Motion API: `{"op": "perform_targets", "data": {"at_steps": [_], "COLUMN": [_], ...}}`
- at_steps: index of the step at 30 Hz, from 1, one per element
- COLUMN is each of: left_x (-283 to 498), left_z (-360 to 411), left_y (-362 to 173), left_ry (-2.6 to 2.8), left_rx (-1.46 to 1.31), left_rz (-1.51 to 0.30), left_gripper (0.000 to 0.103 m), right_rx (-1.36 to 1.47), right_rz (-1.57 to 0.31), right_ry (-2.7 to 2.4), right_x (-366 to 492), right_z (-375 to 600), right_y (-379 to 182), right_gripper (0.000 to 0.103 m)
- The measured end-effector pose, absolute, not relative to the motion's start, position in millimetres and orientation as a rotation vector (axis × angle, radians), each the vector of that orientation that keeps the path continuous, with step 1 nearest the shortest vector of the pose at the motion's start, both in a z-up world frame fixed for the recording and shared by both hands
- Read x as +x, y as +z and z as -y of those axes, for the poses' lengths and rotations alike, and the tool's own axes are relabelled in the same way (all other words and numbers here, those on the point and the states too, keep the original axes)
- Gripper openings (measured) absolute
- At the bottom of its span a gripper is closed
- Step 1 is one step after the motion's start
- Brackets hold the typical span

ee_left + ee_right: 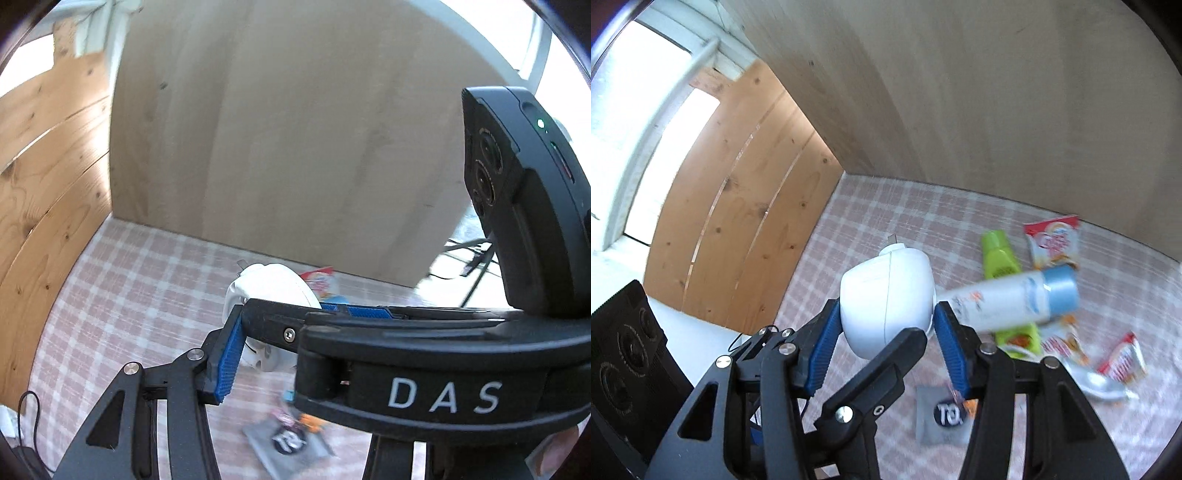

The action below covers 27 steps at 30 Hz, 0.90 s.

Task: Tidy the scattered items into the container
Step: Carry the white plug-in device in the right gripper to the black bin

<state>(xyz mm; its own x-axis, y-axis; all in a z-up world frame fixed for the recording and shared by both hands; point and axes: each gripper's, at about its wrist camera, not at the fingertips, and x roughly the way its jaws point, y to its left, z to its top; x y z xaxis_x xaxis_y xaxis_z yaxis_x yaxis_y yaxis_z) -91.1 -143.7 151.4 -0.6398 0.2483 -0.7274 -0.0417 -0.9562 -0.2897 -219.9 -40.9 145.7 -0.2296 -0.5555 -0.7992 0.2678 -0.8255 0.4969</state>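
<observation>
Right wrist view: the right gripper has its jaws spread apart on either side of a white rounded device, the blue pads flanking it at 9 and 3 o'clock. A black finger of the left gripper crosses in front from 6 o'clock and reaches the device's underside; whether the right pads touch the device cannot be told. Just to the 3 o'clock side of the device a white bottle with a blue cap appears tilted and blurred; whether it lies on the checked cloth or is off it cannot be told. Behind it lies a green tube, and at 2 o'clock a red and white sachet sits near the back wall. More sachets lie at 3 o'clock, and a grey packet lies at 5 o'clock on the desk.

Left wrist view: the left gripper reaches toward the same white device at centre, one blue pad beside it at 8 o'clock; the right gripper's body, lettered DAS, covers the other side, so whether the left jaws are apart or clamped cannot be told. No container can be made out in either view.
</observation>
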Motion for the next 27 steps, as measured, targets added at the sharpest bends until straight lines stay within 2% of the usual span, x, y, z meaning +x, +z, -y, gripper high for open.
{"op": "perform_targets", "data": {"at_steps": [10,27], "left_x": [-64,21], "left_z": [52,-242], "left_y": [189,199], "left_ry": [2.571,2.162], "left_rx": [-1.16,-1.049], "left_rz": [0.221,0.005], "left_gripper": [0.044,0.044], "right_rx": [1.446,1.466], "right_rz": [0.454,0.753], "right_ry": [-2.251,-2.612], "right_x": [-144,17], "right_z": [-52,-350], "right_y": [178,184], "right_gripper": [0.052,0.051]}}
